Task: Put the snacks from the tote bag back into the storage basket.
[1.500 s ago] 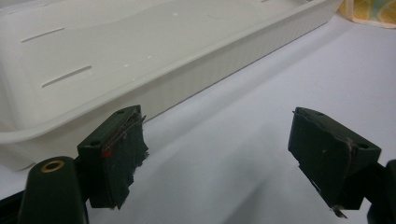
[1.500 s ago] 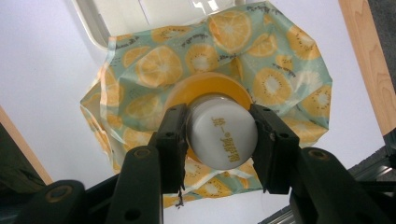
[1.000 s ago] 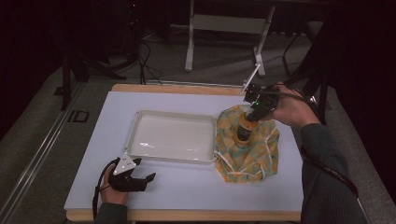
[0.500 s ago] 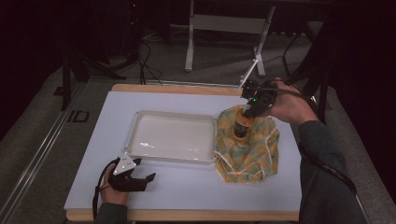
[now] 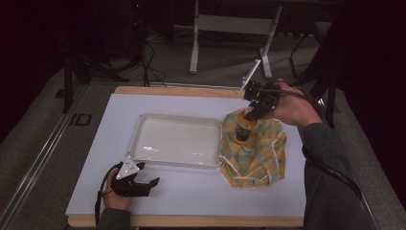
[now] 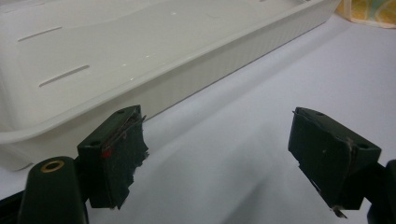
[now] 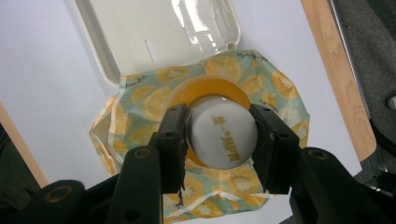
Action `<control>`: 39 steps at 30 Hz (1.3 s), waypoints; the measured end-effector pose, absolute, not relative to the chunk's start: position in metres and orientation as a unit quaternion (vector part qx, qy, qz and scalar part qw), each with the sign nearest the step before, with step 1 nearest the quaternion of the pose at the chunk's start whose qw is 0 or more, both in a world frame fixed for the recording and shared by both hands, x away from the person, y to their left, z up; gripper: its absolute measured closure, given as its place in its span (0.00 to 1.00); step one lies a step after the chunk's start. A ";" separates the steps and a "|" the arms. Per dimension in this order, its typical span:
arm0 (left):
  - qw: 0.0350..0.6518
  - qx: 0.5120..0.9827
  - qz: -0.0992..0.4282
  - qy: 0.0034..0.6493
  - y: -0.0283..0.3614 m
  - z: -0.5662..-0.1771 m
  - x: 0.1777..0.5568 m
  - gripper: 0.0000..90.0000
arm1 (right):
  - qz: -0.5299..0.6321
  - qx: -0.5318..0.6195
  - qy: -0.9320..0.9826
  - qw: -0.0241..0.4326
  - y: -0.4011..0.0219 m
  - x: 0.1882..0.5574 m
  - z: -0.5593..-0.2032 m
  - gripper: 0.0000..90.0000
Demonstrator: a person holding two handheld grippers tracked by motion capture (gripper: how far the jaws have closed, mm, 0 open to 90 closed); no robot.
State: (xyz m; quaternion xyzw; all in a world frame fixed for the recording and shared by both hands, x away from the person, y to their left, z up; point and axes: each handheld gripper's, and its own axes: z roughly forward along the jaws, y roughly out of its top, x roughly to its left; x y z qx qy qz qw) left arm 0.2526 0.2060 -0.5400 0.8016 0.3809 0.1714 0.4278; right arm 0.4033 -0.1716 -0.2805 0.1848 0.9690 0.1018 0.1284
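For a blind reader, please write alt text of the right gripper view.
The right claw grips the white cap of an orange bottle standing on a lemon-print bag. A white tray lies beyond it on the white table.

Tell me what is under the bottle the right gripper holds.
The bottle stands over a fruit-print bag lying on the table beside the white tray. The right gripper clamps its white cap. The bottle's base and anything inside the bag are hidden.
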 end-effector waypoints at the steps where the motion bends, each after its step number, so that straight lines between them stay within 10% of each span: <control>1: 0.428 0.802 0.171 0.381 0.206 -0.540 0.253 0.21 | 0.102 0.184 0.969 0.129 -0.171 0.403 -0.280 0.65; 39: 0.431 0.799 0.169 0.384 0.207 -0.540 0.253 0.21 | 0.116 0.132 0.975 0.133 -0.131 0.389 -0.261 0.65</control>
